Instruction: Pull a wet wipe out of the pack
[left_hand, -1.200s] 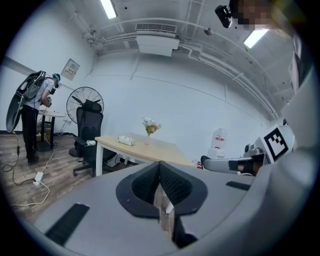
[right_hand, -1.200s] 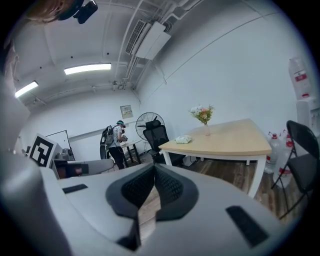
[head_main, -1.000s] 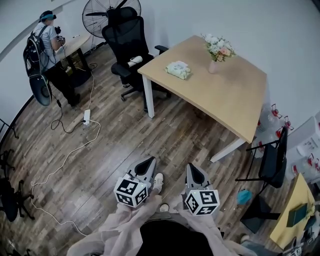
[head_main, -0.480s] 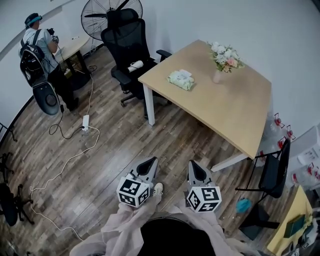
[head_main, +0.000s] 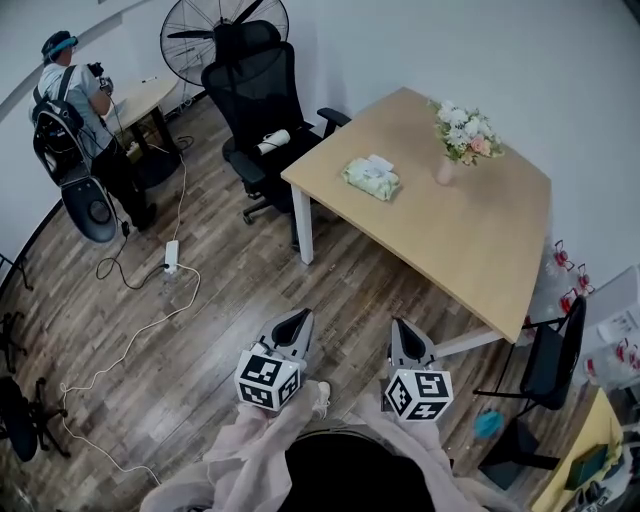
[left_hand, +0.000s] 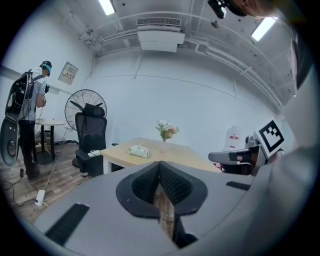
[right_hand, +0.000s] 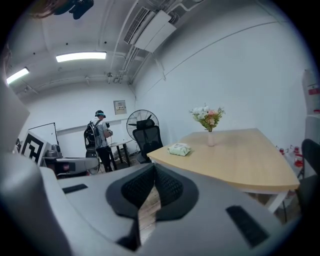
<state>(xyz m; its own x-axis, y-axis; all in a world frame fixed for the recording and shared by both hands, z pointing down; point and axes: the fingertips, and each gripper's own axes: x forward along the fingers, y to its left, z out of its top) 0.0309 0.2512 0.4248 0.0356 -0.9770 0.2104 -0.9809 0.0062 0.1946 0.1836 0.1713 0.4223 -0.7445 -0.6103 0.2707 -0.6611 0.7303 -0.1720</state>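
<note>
- While well short of the table (head_main: 480, 235), holds both tongs pinched together with nothing in them: left gripper (head_main: 297, 320) and right gripper (head_main: 403, 332), only floor planks visible through the slit below the pads.
- Finds the wet wipe pack (head_main: 372, 179) lying flat on the table, near its corner by the office chair (head_main: 255, 95), well apart from both grippers.
- Cannot tell from this far of any wipe tip poking out of the white flap on top.
- Judged not yet begun: reach, parting of the jaws and pinch all left to do.
- Likely to shove the pack along the table, or off its near edge, if met with jaws not parted first.
- Likely to lift or drag the whole pack instead of freeing one sheet, being light and loose on the table; worth pinning with one gripper while pulling with the other.
- Could draw out a string of wipes if pinched too deep or pulled too far.
- Could tip the vase of flowers (head_main: 463, 140), standing on the table beyond the pack, with a wide sweep of the right gripper.
</note>
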